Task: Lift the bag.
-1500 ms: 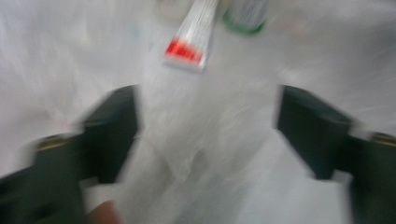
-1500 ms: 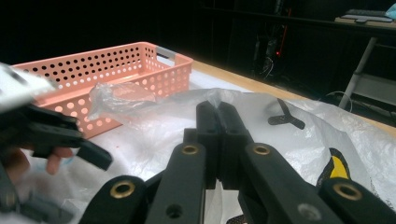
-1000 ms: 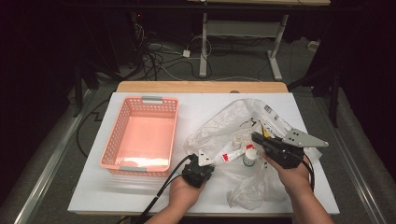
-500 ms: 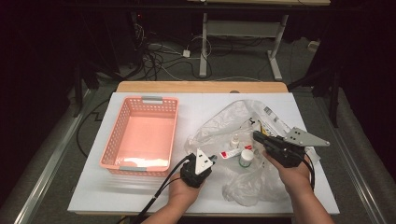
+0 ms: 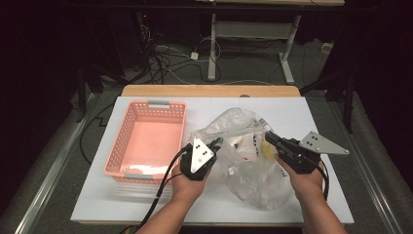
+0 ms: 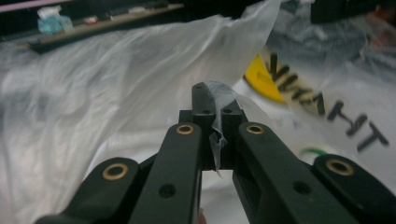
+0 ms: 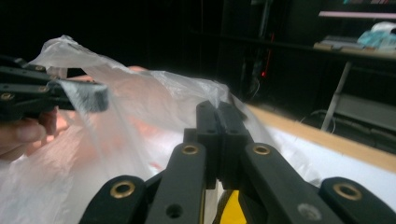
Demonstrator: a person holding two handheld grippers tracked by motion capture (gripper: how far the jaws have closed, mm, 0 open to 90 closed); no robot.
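left gripper (image 5: 216,143): jaws clamped on the clear plastic bag (image 5: 246,161), film pinched at its tips | right gripper (image 5: 271,138): jaws closed on the bag's opposite edge | bag: mid-table (image 5: 146,204), stretched between both, just right of the pink basket (image 5: 146,141)

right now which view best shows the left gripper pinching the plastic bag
The left gripper view: the left gripper is shut on a fold of the plastic bag. The high view shows both from above; the right gripper view shows its jaw tip at the bag's edge.
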